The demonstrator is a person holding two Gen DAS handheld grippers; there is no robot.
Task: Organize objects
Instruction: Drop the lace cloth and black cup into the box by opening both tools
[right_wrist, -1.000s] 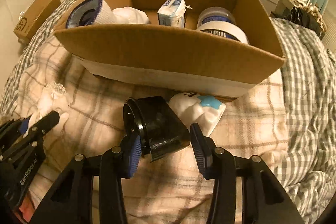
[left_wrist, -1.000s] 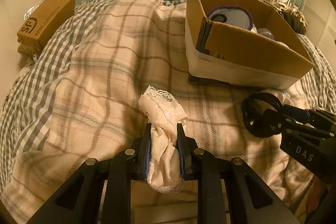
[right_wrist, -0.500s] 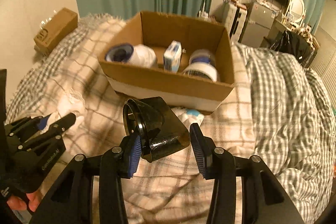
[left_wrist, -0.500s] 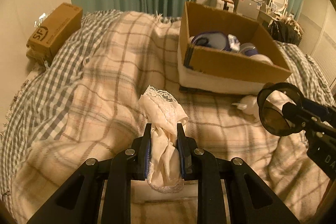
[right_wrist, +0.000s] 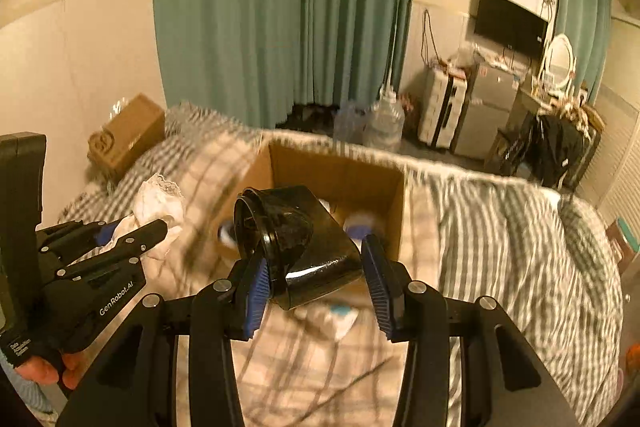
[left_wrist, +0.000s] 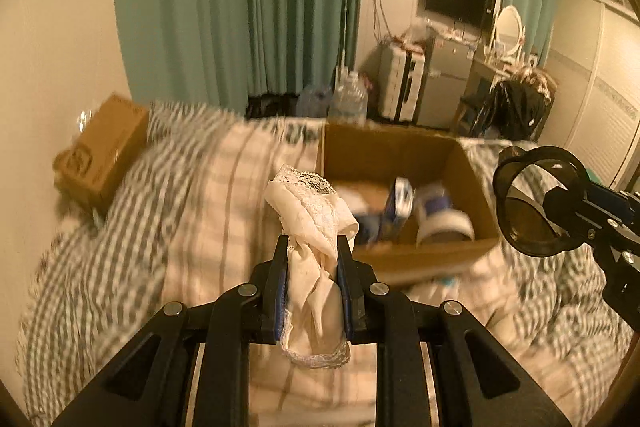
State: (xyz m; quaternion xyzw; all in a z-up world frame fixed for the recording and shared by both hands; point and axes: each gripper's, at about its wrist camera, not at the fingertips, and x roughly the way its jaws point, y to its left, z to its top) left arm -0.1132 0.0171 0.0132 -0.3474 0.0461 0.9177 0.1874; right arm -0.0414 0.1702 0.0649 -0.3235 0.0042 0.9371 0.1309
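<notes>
Nearest, the left gripper is clamped on a lace-trimmed white cloth, bunched upright between the pads — held high, likely to clear the box wall. Beside it the right gripper pinches a black cup on its side, the left pad touching it and the right pad apparently just off its base. Beyond both, the open cardboard box sits on the plaid blanket — seemingly their destination, already holding a tape roll.

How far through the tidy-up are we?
Partway. The cardboard box already holds a tape roll and a small carton. In hand: the left gripper clamps lace cloth, the right gripper a black container. Left: boxing both.
</notes>
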